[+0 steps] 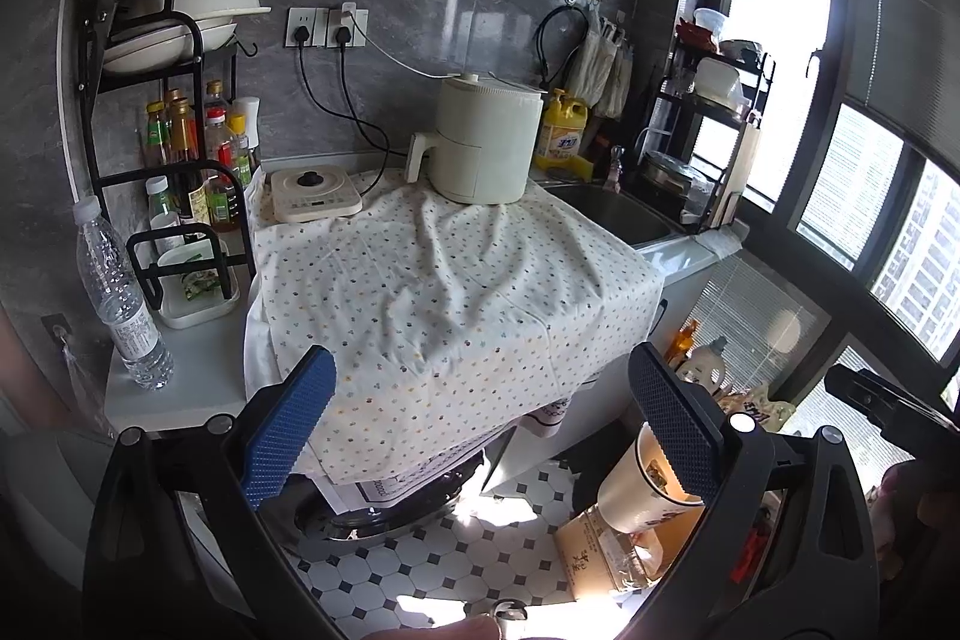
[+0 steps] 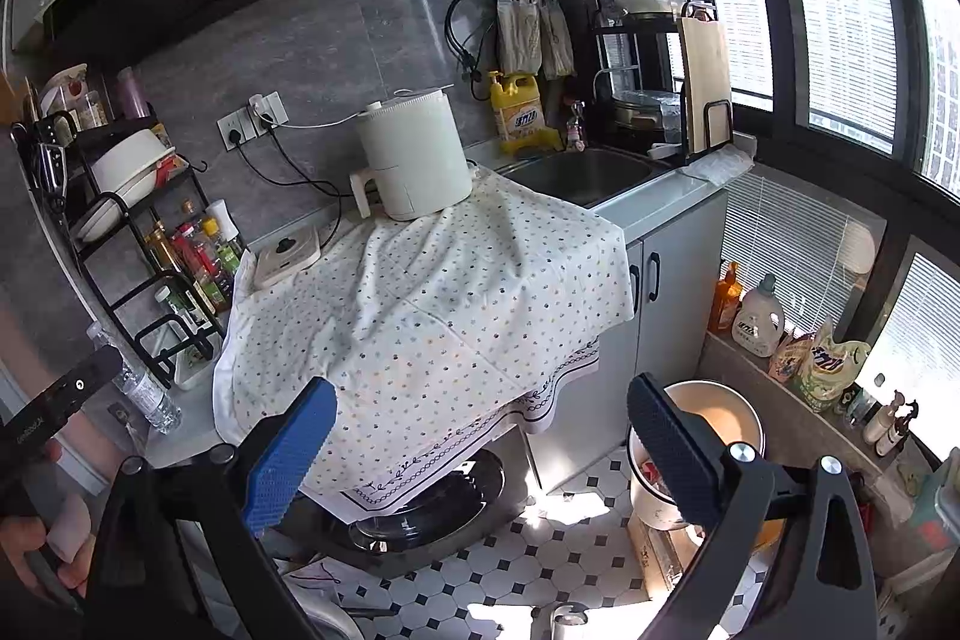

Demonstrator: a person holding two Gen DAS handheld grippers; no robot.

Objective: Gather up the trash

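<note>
My left gripper (image 1: 480, 418) is open and empty, held in front of the dotted cloth (image 1: 444, 292) that covers the counter. A clear plastic water bottle (image 1: 120, 298) stands upright on the white ledge to its left, apart from it. A paper cup (image 1: 636, 484) lies tilted on stuff on the floor, partly behind the right finger. My right gripper (image 2: 480, 424) is open and empty, also in front of the cloth (image 2: 432, 304). The bottle (image 2: 144, 394) shows far left in the right wrist view. A white bin (image 2: 720, 424) with trash stands on the floor behind the right finger.
A white air fryer (image 1: 486, 142) and a small induction cooker (image 1: 312, 193) sit on the cloth. A black rack with sauce bottles (image 1: 192, 160) stands left. A sink (image 1: 612, 211) and yellow detergent jug (image 1: 561, 130) are right. A cardboard box (image 1: 606, 550) lies on the tiled floor.
</note>
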